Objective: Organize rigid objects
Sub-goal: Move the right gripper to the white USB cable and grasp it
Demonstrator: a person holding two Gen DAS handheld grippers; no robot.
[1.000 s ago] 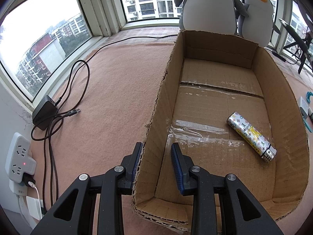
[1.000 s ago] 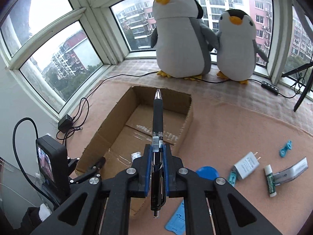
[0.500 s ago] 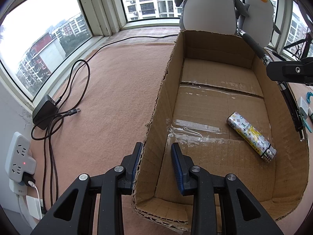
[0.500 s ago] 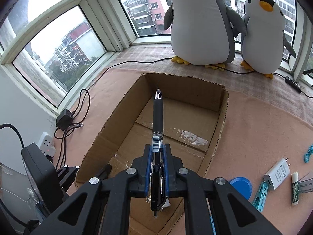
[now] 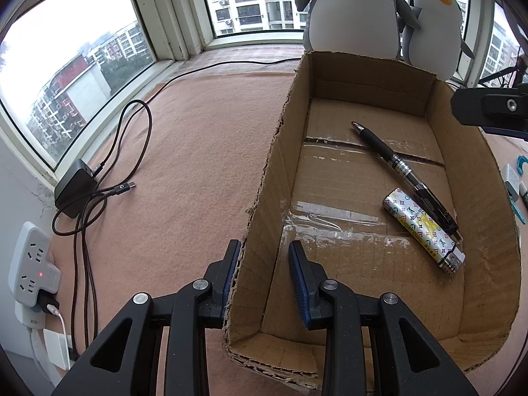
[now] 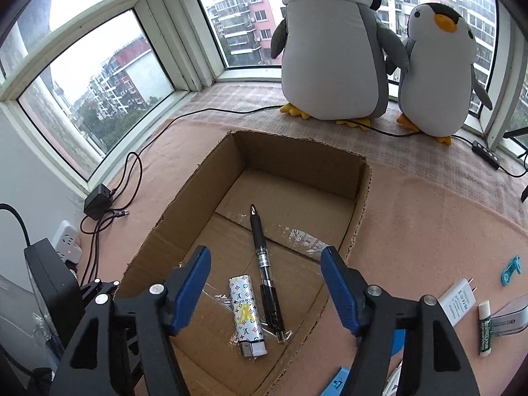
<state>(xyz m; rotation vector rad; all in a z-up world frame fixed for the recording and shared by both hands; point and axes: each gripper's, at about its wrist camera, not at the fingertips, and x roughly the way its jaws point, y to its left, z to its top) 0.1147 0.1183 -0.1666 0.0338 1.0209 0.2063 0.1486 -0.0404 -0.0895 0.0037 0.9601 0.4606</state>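
An open cardboard box (image 5: pixel 488 171) (image 6: pixel 297 161) sits on the pink mat. My left gripper (image 5: pixel 264 260) is shut on the box's near left wall, one pad outside and one inside. A black pen (image 5: pixel 406 175) (image 6: pixel 264 264) lies on the box floor beside a patterned silver lighter (image 5: pixel 424 231) (image 6: pixel 247 310), its rear end resting on or against the lighter. My right gripper (image 6: pixel 265 254) hovers above the box's near end. Its jaws are opening wide, and no pad touches anything.
Two plush penguins (image 6: pixel 333 43) stand behind the box at the window. A black charger (image 5: pixel 74 191) with looped cable and a white power strip (image 5: pixel 29 267) lie to the left. A white plug adapter (image 6: pixel 458 300), lip balm (image 6: pixel 485 330) and blue clip (image 6: pixel 511 269) lie to the right.
My right gripper let go of the pen, which dropped onto the box floor beside the lighter. That gripper moved forward over the box. My left gripper kept its hold and place.
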